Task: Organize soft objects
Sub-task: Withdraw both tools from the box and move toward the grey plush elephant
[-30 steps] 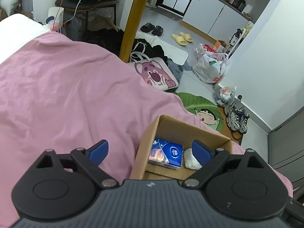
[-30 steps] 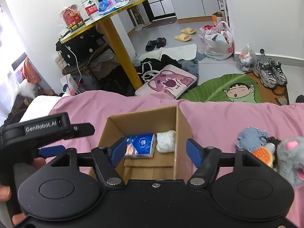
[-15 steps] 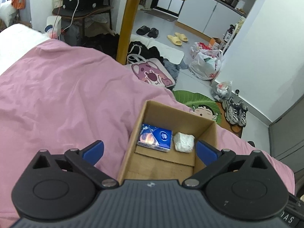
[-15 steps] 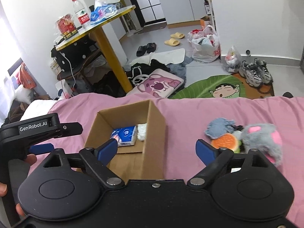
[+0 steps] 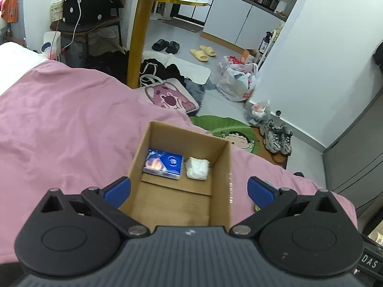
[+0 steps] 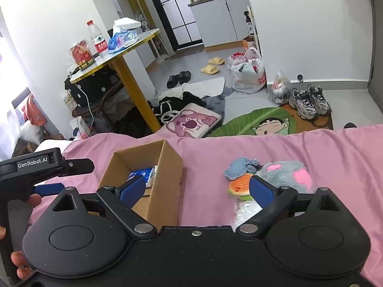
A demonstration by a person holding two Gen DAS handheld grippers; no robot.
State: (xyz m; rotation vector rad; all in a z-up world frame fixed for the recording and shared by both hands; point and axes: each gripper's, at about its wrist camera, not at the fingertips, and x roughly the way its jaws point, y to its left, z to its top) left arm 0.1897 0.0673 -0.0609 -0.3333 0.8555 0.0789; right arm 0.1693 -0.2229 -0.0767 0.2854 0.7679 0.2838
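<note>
Left gripper [image 5: 189, 189] spread fully wide, empty, above cardboard box [image 5: 222, 167] on pink bed [image 5: 59, 131]. Right gripper [image 6: 197, 189] empty, jaws opening, near soft toys [image 6: 282, 174] lying on bed right of box. Inside box: blue tissue pack [image 5: 164, 163] beside white bundle [image 5: 197, 168].
</note>
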